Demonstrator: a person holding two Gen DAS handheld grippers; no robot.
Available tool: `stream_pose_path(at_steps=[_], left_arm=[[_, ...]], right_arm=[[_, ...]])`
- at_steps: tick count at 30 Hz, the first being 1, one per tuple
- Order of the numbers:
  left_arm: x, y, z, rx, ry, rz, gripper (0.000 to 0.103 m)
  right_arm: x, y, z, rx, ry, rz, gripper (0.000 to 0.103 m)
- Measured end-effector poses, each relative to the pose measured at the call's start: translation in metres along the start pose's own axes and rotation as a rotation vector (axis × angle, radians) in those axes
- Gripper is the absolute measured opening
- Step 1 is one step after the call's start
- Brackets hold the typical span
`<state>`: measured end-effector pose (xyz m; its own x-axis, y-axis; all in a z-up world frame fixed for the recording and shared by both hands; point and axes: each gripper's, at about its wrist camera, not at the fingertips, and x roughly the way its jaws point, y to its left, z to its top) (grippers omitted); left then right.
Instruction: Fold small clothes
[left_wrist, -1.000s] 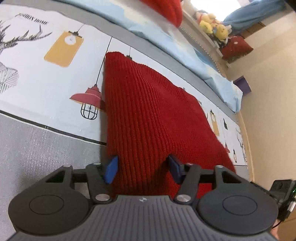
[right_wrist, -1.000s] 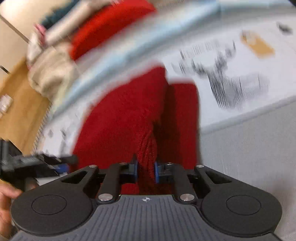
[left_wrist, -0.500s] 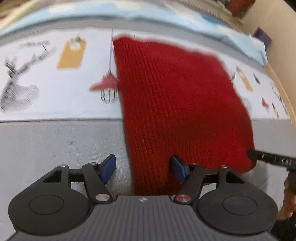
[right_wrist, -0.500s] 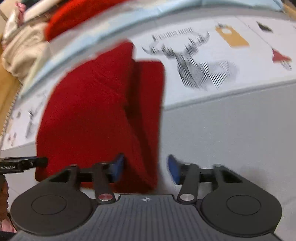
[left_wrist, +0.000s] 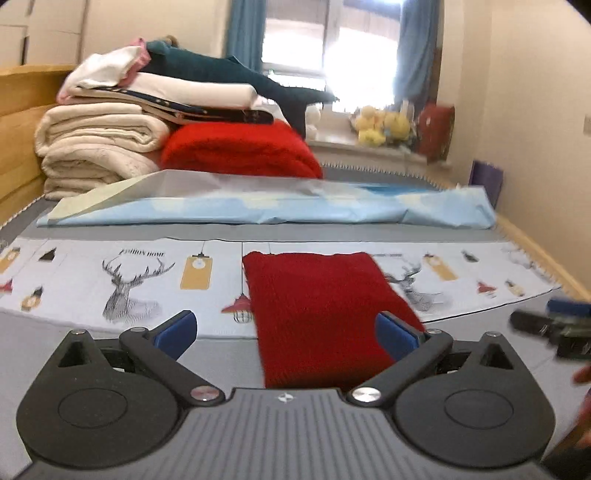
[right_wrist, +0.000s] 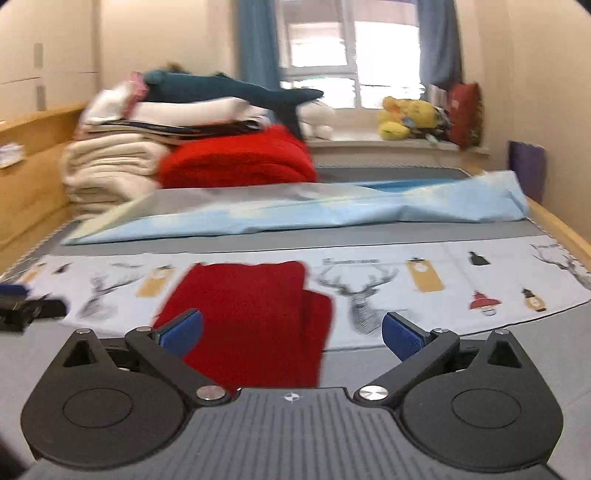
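A small red knitted garment (left_wrist: 325, 314) lies folded flat on a white printed mat (left_wrist: 129, 280) on the grey bed. My left gripper (left_wrist: 286, 330) hovers above and behind its near edge, jaws opening wide, with nothing gripped. In the right wrist view the same red garment (right_wrist: 255, 317) shows a folded flap along its right side. My right gripper (right_wrist: 291, 330) is also raised clear of it, its jaws opening wide and empty. Each gripper shows at the edge of the other's view: the right gripper (left_wrist: 554, 325) and the left gripper (right_wrist: 26, 308).
A rumpled light blue sheet (left_wrist: 277, 206) lies across the bed behind the mat. Beyond it are stacked cream blankets (left_wrist: 96, 147), a red blanket (left_wrist: 240, 147) and a dark plush shark (left_wrist: 236, 77). Plush toys (left_wrist: 384, 125) sit on the window sill. Wooden bed rails run along both sides.
Both grippers let go of the red garment, opened wide and lifted up and back, so the views tilted up to show the room. The garment now lies flat on the mat.
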<state>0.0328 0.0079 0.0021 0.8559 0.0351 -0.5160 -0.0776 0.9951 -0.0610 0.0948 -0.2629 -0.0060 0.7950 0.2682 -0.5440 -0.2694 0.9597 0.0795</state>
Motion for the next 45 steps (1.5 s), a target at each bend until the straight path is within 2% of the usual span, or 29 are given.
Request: stream_pose_path(at_steps=[6, 9, 10, 12, 15, 19, 36, 45], left_arm=[[-0.04, -0.021, -0.049, -0.028, 0.018, -0.008, 0.103], [-0.03, -0.031, -0.074, -0.001, 0.097, 0.045, 0.103], [-0.025, -0.033, -0.074, -0.006, 0.113, 0.071, 0.103], [-0.02, -0.032, -0.075, -0.024, 0.093, 0.091, 0.103], [-0.008, -0.036, -0.076, 0.016, 0.09, 0.13, 0.103], [-0.002, -0.033, -0.075, -0.025, 0.104, 0.111, 0.103], [0.016, -0.035, -0.073, -0.04, 0.134, 0.095, 0.103], [0.015, -0.041, -0.075, -0.019, 0.118, 0.093, 0.103]], right_arm=[[-0.046, 0.013, -0.045, 0.059, 0.02, -0.042, 0.102], [-0.058, 0.019, -0.063, 0.067, 0.047, -0.077, 0.102], [-0.062, 0.022, -0.069, 0.055, 0.06, -0.095, 0.102], [-0.058, 0.023, -0.074, 0.039, 0.076, -0.107, 0.102], [-0.051, 0.025, -0.076, 0.001, 0.07, -0.13, 0.102], [-0.043, 0.028, -0.077, 0.006, 0.076, -0.131, 0.102], [-0.027, 0.05, -0.067, -0.024, 0.062, -0.074, 0.102], [-0.029, 0.054, -0.07, -0.039, 0.06, -0.071, 0.102]])
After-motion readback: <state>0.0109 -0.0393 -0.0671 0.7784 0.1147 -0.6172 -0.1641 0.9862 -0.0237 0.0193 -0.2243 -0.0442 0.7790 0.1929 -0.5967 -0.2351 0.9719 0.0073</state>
